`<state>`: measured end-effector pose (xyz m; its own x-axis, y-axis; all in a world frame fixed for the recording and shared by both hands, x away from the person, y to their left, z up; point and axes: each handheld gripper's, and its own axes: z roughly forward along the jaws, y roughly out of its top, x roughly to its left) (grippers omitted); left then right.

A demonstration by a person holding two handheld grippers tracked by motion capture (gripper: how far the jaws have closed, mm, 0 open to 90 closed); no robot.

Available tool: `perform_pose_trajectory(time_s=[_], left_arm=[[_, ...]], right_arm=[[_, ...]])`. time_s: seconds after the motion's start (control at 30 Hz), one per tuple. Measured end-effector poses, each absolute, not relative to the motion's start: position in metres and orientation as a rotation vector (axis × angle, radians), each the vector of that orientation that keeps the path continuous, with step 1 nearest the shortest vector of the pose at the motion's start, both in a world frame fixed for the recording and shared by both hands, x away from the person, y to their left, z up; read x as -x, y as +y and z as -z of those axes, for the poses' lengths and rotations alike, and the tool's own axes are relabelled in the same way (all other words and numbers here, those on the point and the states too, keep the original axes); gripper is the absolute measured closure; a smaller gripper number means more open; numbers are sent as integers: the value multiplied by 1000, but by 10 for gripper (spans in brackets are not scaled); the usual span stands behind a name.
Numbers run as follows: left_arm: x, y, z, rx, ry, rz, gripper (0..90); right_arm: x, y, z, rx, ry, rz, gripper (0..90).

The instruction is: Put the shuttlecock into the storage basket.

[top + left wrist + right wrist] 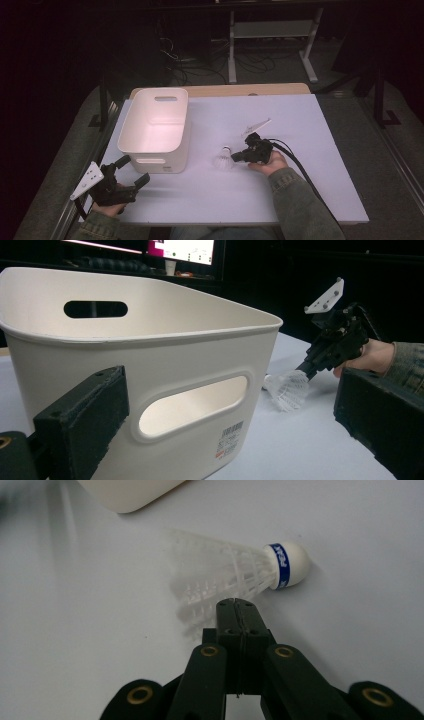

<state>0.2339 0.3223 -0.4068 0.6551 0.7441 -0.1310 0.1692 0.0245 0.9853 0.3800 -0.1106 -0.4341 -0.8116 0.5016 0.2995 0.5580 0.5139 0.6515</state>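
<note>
Two tongs: left tongs (134, 171) gape wide, empty, beside bin (155, 126).
Right tongs (236, 605): pressed together on the feathers of the shuttlecock (240, 572), over table (300, 150).
Right gripper view: blue band on cork.

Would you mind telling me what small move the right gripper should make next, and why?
Probably open the jaws. The right gripper is shut, its pads pressed together, with its tips at the skirt of the shuttlecock, which lies on its side on the table. Nothing is between the pads, so it likely must open before it can close on the skirt.
</note>
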Motion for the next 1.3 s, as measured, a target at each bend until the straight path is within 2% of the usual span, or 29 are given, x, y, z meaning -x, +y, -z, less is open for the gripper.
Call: perform_pose_trajectory(time_s=[1.3], left_arm=[[-234,322,407,-1508,791,-519,8]], right_arm=[[-405,-43,434,868,-2668,1159,886]])
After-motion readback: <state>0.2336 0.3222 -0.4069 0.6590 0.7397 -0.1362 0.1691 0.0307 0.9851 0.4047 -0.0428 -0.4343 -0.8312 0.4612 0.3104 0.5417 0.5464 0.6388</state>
